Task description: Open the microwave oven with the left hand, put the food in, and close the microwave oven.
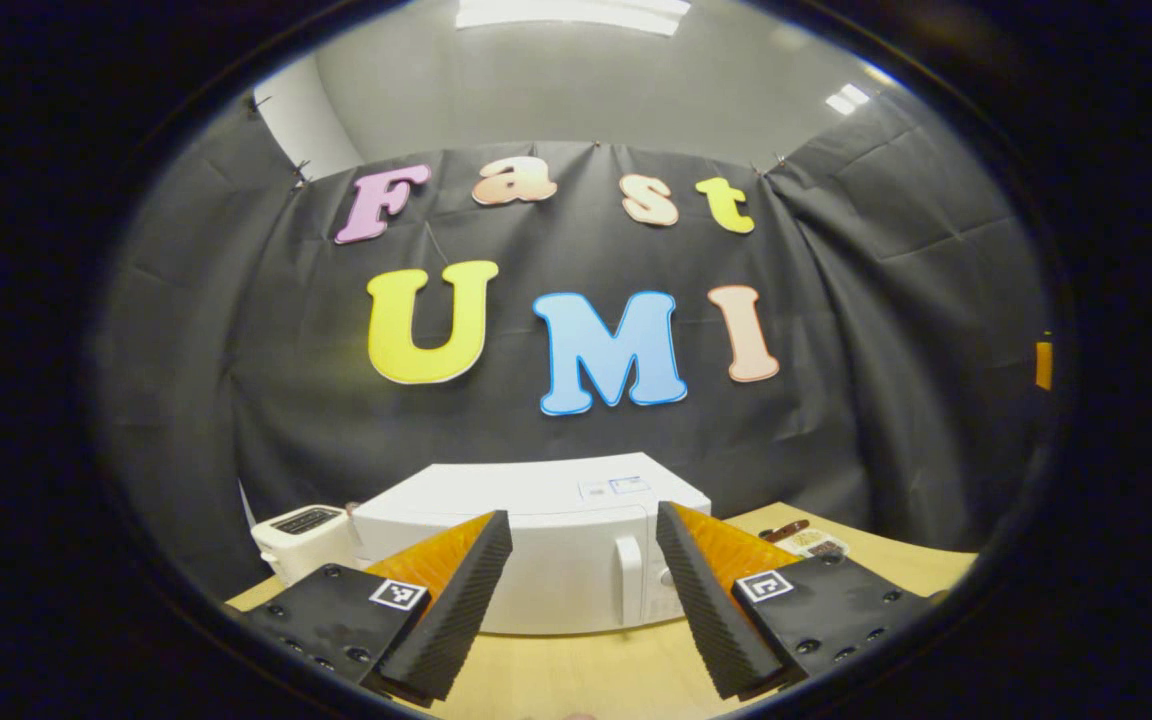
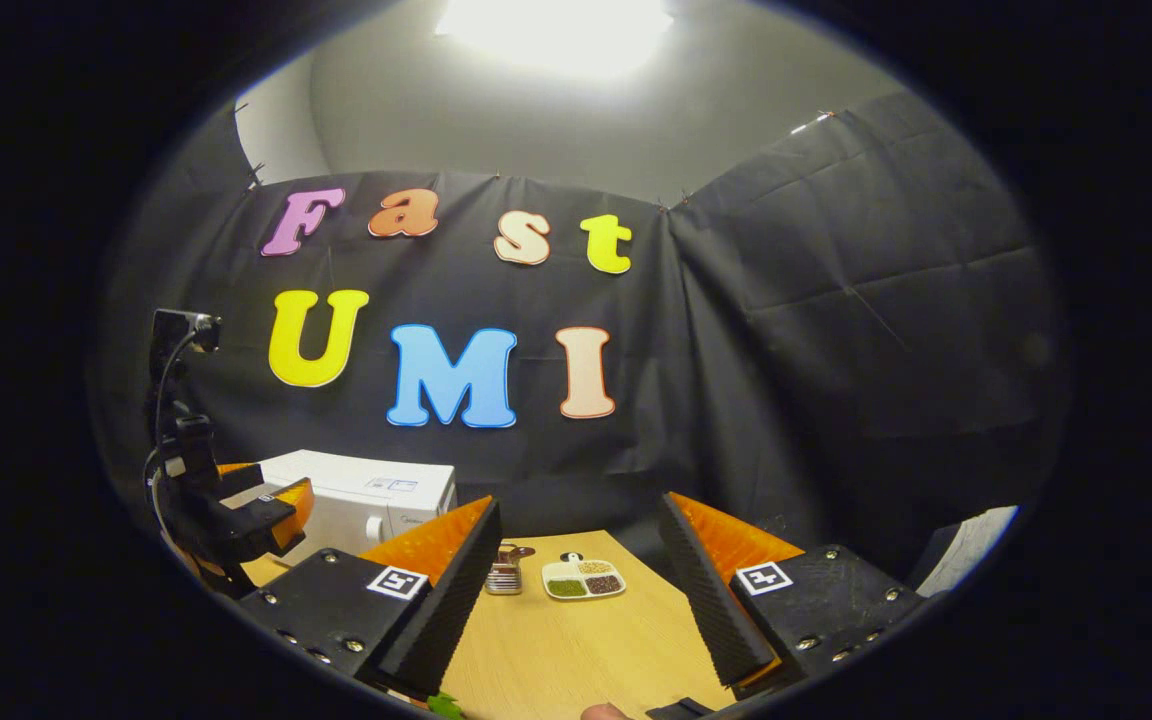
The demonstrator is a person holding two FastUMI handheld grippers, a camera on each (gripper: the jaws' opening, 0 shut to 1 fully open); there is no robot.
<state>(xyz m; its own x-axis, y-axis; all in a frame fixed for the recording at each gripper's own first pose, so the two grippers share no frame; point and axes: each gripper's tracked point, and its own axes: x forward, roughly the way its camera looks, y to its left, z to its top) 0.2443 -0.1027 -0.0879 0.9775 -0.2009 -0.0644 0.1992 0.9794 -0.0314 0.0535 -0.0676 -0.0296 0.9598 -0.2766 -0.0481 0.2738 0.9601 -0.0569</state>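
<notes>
A pale wood counter [image 1: 586,670] runs to the foot of a black cloth wall [image 1: 886,330], which wraps the booth at the back and on the right beneath a grey ceiling with bright light panels. At the back of the counter, against the cloth, sits a white microwave oven [image 1: 546,540], its door closed, a vertical white handle [image 1: 628,580] set toward the right of its front and small labels on its top. A white toaster-like appliance [image 1: 304,535] stands just beside it on the left. In the left gripper view, the left gripper [image 1: 584,590] hangs above the counter in front of the oven, its fingers spread wide with nothing between them, framing the oven's front. In the right gripper view, the right gripper [image 2: 581,590] is likewise wide apart and empty over bare wood. Between its fingers, farther back on the counter, lies a white divided dish [image 2: 583,579] holding green, tan and dark portions of food, with a small metal object [image 2: 506,575] near its left side. The microwave oven appears there at left, partly behind the left gripper.
</notes>
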